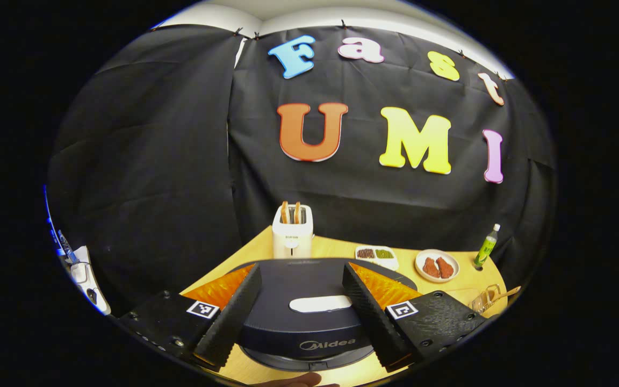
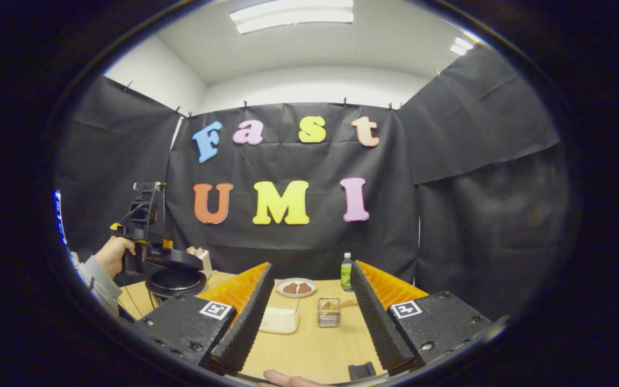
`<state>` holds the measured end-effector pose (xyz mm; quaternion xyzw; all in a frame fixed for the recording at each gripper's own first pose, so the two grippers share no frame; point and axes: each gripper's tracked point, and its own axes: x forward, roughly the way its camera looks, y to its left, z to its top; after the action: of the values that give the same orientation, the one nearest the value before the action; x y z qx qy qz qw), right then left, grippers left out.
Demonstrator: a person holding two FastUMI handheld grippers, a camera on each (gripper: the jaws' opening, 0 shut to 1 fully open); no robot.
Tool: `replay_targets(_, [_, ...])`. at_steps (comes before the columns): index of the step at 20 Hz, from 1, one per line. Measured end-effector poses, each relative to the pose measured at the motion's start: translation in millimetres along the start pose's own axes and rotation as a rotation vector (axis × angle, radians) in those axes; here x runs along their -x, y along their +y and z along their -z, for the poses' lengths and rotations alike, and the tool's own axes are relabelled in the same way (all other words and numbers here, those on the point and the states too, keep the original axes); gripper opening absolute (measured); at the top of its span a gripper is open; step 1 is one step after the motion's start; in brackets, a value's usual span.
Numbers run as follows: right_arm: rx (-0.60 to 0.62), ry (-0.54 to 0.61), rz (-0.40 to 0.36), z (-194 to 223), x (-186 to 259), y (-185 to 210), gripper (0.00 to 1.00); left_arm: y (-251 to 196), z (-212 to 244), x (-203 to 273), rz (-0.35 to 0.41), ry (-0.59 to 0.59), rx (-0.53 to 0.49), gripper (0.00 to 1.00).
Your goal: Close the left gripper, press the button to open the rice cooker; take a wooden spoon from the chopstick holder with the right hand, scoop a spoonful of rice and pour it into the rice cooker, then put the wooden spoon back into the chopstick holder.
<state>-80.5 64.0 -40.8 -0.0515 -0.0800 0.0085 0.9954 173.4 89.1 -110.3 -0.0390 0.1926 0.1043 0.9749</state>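
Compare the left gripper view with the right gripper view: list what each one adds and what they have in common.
Left gripper view adds: the white button on the rice cooker lid, close up between its open fingers, and a divided dish. Right gripper view adds: a hand beside the cooker, and ceiling lights. Shared: rice cooker, toaster, plate of food, green bottle, chopstick holder, wooden table.

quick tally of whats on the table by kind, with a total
appliances: 2, rice cooker and toaster
food dishes: 3, white tray, meat plate, rice box
bottles: 1, green bottle
utensil holders: 1, chopstick holder
total: 7
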Motion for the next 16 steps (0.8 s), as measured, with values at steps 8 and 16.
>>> replay_targets(8, [0.013, 0.016, 0.014, 7, 0, -7, 0.92, -1, 54, 9, -0.003, 0.070, -0.034, 0.98])
replay_targets(16, [0.017, 0.038, 0.028, 12, -5, -10, 0.92, -2, 71, 10, 0.048, 0.091, -0.047, 0.99])
